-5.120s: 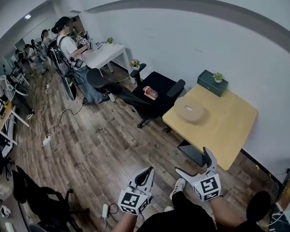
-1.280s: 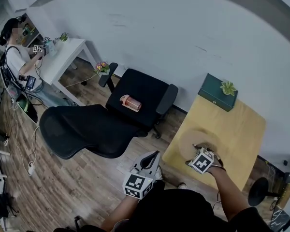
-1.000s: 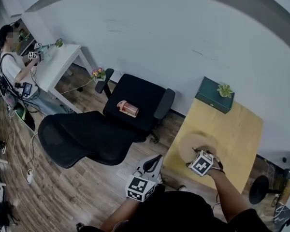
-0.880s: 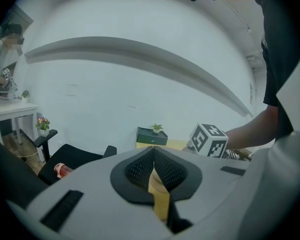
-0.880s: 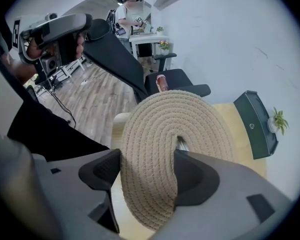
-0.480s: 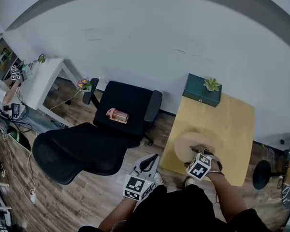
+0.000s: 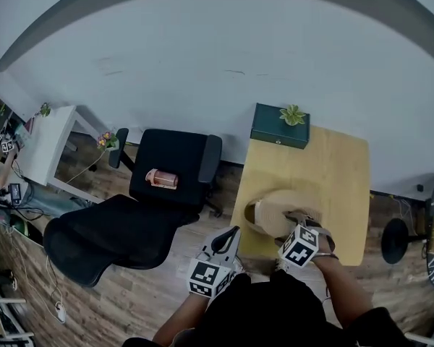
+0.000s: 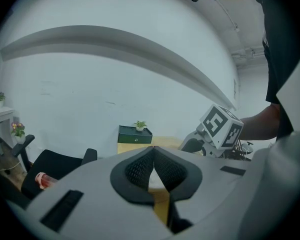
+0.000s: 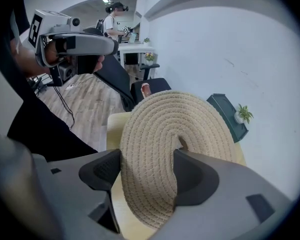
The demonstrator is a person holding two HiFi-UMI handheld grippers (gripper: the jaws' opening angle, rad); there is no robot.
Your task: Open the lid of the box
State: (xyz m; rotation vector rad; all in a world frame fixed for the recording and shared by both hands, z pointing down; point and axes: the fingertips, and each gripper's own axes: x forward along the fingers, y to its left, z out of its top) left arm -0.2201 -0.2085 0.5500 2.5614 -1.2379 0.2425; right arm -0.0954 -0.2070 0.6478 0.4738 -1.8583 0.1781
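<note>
A round woven straw lid [image 9: 170,134] with a small loop handle [image 9: 182,143] stands tilted between the jaws of my right gripper [image 9: 147,166], whose pads press on both its faces. In the head view the lid [image 7: 275,210] is raised over the near left part of the yellow table [image 7: 340,172], and the box's edge [image 7: 250,212] shows under it. The right gripper [image 7: 295,223] reaches in from the near side. My left gripper [image 7: 228,238] hangs off the table's near left corner above the floor. It [image 8: 153,153] is shut on nothing.
A dark green box [image 7: 278,127] with a small plant [image 7: 292,113] on top stands at the table's far edge by the wall. A black chair [image 7: 170,166] carrying a pink bottle [image 7: 161,179] is left of the table. A round stool base [image 7: 396,240] is at the right.
The lid, which lay flat on the box, is now lifted and tilted in the right gripper. The head view has swung, so the table sits more central. The left gripper kept its place.
</note>
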